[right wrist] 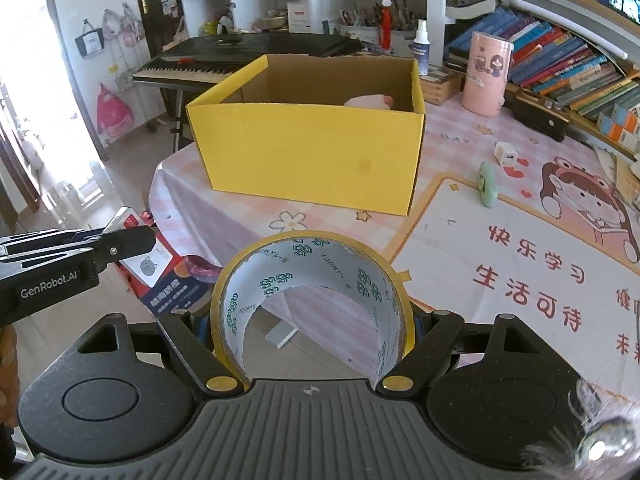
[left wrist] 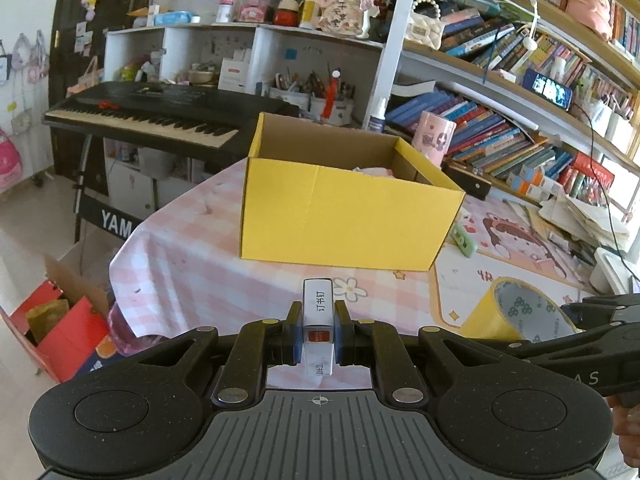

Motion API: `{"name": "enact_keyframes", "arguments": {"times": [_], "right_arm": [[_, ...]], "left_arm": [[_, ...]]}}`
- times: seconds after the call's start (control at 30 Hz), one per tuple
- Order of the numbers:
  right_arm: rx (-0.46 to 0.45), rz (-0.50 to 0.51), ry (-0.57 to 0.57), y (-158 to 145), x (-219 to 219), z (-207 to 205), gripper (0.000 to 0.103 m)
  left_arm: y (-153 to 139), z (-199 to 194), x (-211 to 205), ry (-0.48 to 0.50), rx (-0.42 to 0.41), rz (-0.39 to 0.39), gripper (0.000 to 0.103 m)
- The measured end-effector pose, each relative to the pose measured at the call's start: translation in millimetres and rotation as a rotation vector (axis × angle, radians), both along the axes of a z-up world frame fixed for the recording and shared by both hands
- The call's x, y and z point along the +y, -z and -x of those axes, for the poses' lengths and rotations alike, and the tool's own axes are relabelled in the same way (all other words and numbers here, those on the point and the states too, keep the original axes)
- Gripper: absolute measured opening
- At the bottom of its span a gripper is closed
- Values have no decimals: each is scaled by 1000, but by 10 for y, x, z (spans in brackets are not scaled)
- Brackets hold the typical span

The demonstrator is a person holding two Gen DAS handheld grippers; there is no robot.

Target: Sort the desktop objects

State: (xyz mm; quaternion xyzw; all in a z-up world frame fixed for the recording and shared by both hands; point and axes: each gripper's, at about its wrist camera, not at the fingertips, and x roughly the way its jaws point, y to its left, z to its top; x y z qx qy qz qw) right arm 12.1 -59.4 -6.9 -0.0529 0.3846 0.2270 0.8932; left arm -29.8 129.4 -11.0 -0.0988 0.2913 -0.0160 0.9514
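Left wrist view: the left tongs [left wrist: 318,330] are pinched tight on a small white staple box [left wrist: 318,320], which stands on end between the two fingers and is lifted clear of the tabletop [left wrist: 192,256] with its pink checked cloth. Beyond it, in the middle of the view, sits an open yellow cardboard box [left wrist: 344,216] with something pale pink lying inside. At the right, a roll of yellow tape [left wrist: 516,312] is carried by the right tongs, whose black arm reaches in from the right edge. A small green object [left wrist: 464,240] lies just right of the yellow box. A keyboard piano [left wrist: 160,114] stands far left, off the tabletop, and bookshelves [left wrist: 520,128] fill the far right.

Right wrist view: the right tongs [right wrist: 312,328] stand wide and grip the tape roll [right wrist: 312,300] by its two outer sides, its hollow facing the camera, held above the near edge of the tabletop. The yellow box [right wrist: 312,160] is straight ahead, farther in. To the right lie the green object [right wrist: 488,186] and a white charger plug [right wrist: 505,155], with a pink cylinder tin [right wrist: 486,76] beyond. The left tongs [right wrist: 132,226] show at the left edge with the white staple box [right wrist: 120,220] between them.
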Motion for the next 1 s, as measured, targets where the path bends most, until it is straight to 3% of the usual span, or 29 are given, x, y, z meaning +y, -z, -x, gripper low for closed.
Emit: {"name": "enact_keyframes", "arguments": {"times": [0.57,1.0], "right_arm": [[-41,-14,-31,-151,87,-224,81],[-220,-86,-60,-635,75,-776,81]], "left_arm": [[-258,-249,39,-9,-82,-39,13],[-546,-817,6,-34,-196,-80,13]]}}
